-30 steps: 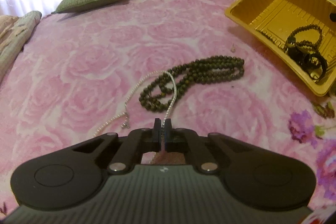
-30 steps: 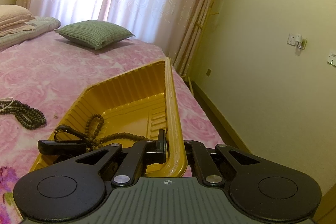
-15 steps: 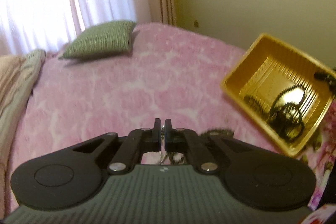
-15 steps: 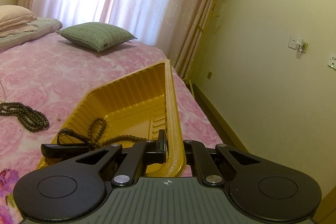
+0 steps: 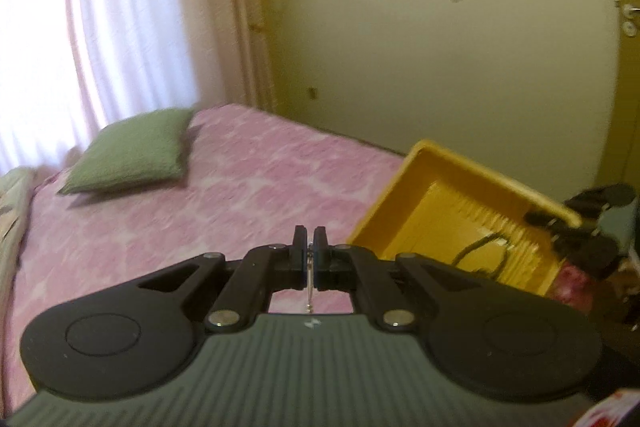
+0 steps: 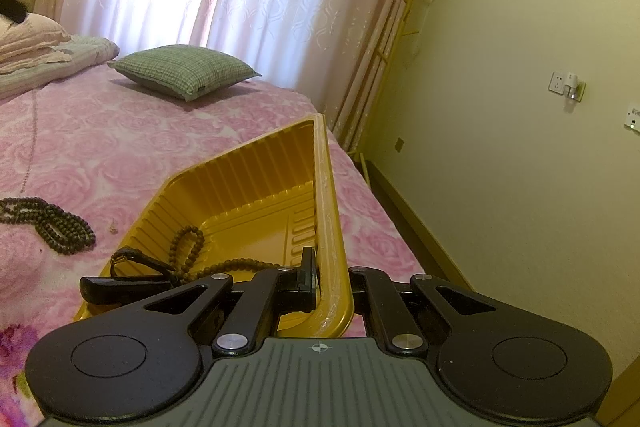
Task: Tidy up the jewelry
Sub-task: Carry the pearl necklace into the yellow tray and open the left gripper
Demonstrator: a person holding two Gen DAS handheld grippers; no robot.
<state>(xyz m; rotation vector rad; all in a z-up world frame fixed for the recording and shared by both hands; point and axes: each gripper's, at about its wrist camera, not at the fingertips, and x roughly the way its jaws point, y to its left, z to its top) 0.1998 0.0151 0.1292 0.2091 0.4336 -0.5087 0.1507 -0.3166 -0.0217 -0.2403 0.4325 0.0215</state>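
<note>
My left gripper (image 5: 310, 239) is shut on a thin silver chain (image 5: 309, 285), held high above the pink bed. In the right wrist view the chain (image 6: 30, 147) hangs down at the far left, its lower end near a dark bead necklace (image 6: 52, 227) lying on the bedspread. My right gripper (image 6: 330, 279) is shut on the near rim of the yellow tray (image 6: 324, 187). It also shows in the left wrist view as the right gripper (image 5: 538, 218) on the tray (image 5: 480, 167). Inside the tray lie a brown bead bracelet (image 6: 188, 247) and a black strap piece (image 6: 132, 263).
A green pillow (image 6: 184, 71) lies at the far end of the bed, with folded bedding (image 6: 48, 51) to its left. The bed's right edge (image 6: 380, 211) drops off just beyond the tray, toward the yellow wall. Curtains hang behind the bed.
My left gripper has risen with the silver chain, lifting it off the dark beads, and its view now tilts toward the wall. The right gripper has kept its hold on the tray.
</note>
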